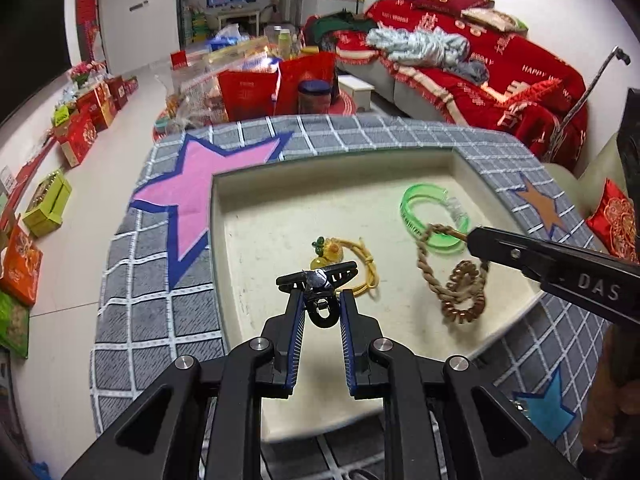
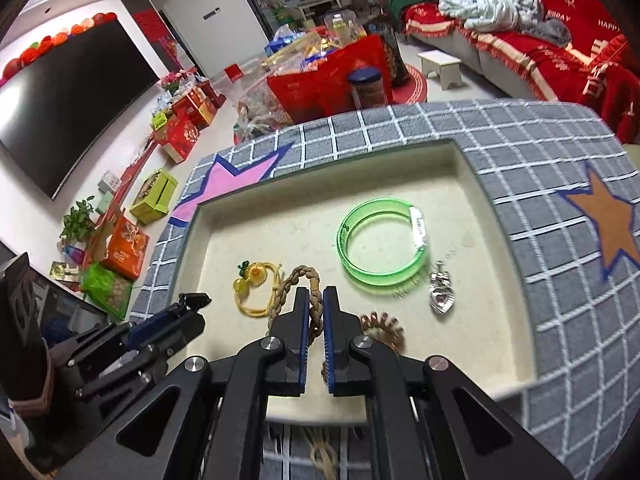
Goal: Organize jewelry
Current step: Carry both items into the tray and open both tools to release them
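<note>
A: Start at the jaws. The left gripper (image 1: pixel 320 286) is pinched narrow on a black hair clip (image 1: pixel 318 276), which stands crosswise between the pads over the cream tray (image 1: pixel 248 216). The right gripper (image 2: pixel 316 300) is squeezed almost together on a braided cord bracelet (image 2: pixel 302 280).

B: And the cord is carrying something?

A: Yes, a coppery coil hair tie (image 1: pixel 464 296) is looped onto it and hangs low, near or on the tray floor; I can't tell which.

B: What else lies in the tray?

A: A yellow charm bracelet (image 1: pixel 344 258) just beyond the clip, a green bangle (image 2: pixel 380 248) further out, and a silver pendant (image 2: pixel 440 294) just beside the bangle. The tray sits on a grey checked mat (image 2: pixel 500 148).

B: What could go wrong?

A: I'd judge the dangling coil could snag the bangle or drag it along, since the cord's loop overlaps it in the left view. The clip is gripped only near its hinge, so it could twist and slip out. The two grippers are also near each other and could bump
</note>
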`<state>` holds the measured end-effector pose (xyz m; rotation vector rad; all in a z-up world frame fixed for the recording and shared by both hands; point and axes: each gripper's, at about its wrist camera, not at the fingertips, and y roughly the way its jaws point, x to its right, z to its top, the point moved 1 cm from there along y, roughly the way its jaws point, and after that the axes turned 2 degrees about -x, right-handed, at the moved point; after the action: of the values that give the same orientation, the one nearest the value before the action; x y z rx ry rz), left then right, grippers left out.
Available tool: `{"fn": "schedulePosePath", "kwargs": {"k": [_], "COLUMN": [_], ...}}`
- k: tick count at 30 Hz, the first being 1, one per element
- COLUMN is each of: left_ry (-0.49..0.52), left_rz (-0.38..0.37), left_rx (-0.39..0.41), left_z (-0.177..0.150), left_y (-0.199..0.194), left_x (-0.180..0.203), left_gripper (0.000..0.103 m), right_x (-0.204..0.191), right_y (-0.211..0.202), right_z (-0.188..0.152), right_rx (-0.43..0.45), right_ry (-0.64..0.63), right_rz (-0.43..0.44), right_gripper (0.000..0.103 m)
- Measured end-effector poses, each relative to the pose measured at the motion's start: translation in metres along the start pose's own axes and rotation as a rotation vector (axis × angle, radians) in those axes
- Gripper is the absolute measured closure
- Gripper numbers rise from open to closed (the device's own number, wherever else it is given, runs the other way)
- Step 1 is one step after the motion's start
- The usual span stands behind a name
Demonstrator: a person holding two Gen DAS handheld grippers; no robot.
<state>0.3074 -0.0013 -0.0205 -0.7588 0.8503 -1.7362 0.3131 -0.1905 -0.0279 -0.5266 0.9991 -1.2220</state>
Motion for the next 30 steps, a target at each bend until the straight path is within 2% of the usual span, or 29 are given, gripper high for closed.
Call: {"fn": "schedulePosePath", "kwargs": {"k": [5, 11, 22, 30], "left_ry": [0.008, 0.024, 0.046, 0.058], "left_rz": [0.012, 0.041, 0.114, 0.125], "left_rx": [-0.053, -0.082, -0.063, -0.026], "left_z": [0.003, 0.006, 0.009, 0.006], "left_y": [0.022, 0.037, 0.049, 0.045], "left_x": [-0.001, 0.003, 0.008, 0.013], "left_gripper": [0.068, 0.068, 0.068, 0.067], "right_x": [0.002, 0.009, 0.017, 0.018], "right_y": [0.022, 0.035, 0.040, 0.043], "right_z": [0.002, 0.004, 0.012, 0.010], "right_rx": [-0.035, -0.041, -0.019, -0.035], "right_ry": [0.008, 0.017, -0.029, -0.052], "right_rz": [0.006, -0.027, -0.138, -0.148], "right_gripper": [0.096, 0.096, 0.096, 0.095]}}
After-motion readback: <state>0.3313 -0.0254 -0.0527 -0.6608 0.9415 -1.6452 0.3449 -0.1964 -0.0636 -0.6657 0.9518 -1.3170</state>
